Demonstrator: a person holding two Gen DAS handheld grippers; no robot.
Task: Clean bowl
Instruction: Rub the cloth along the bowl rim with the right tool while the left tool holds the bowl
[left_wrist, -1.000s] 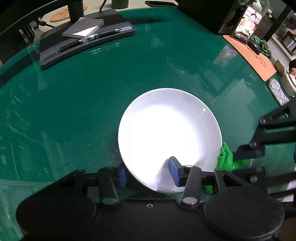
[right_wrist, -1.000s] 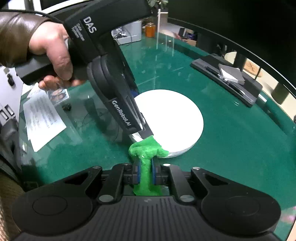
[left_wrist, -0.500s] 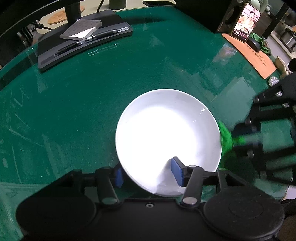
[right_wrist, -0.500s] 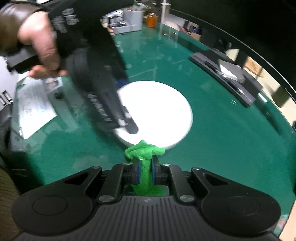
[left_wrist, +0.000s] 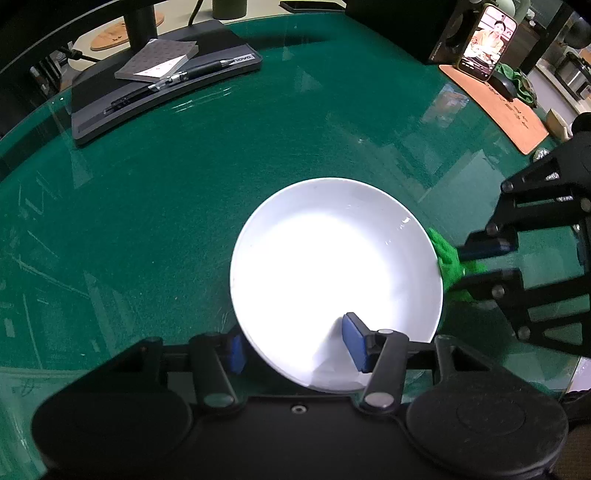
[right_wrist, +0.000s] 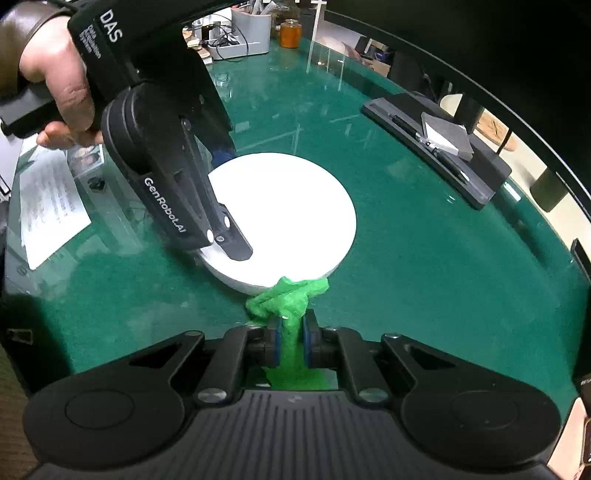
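Note:
A white bowl (left_wrist: 332, 273) sits on the green glass-topped table (left_wrist: 184, 206). My left gripper (left_wrist: 293, 349) straddles the bowl's near rim, one blue pad inside and one outside. Its jaws are opening and neither pad presses on the rim. In the right wrist view the bowl (right_wrist: 291, 214) lies straight ahead, and a hand (right_wrist: 55, 81) holds the left gripper over its left edge. My right gripper (right_wrist: 291, 332) is shut on a bunched green cloth (right_wrist: 288, 299), which touches the bowl's outer rim. The left wrist view shows the cloth (left_wrist: 448, 262) at the bowl's right side.
A dark monitor base (left_wrist: 162, 85) with a notebook and pen stands at the back left. A lit phone (left_wrist: 485, 42) and an orange mat (left_wrist: 509, 110) are at the back right. Printed papers (right_wrist: 48, 206) lie under the glass beside the bowl.
The left jaws have spread wider around the bowl's rim. The right gripper has carried the cloth from the bowl's front-right corner farther along its right edge.

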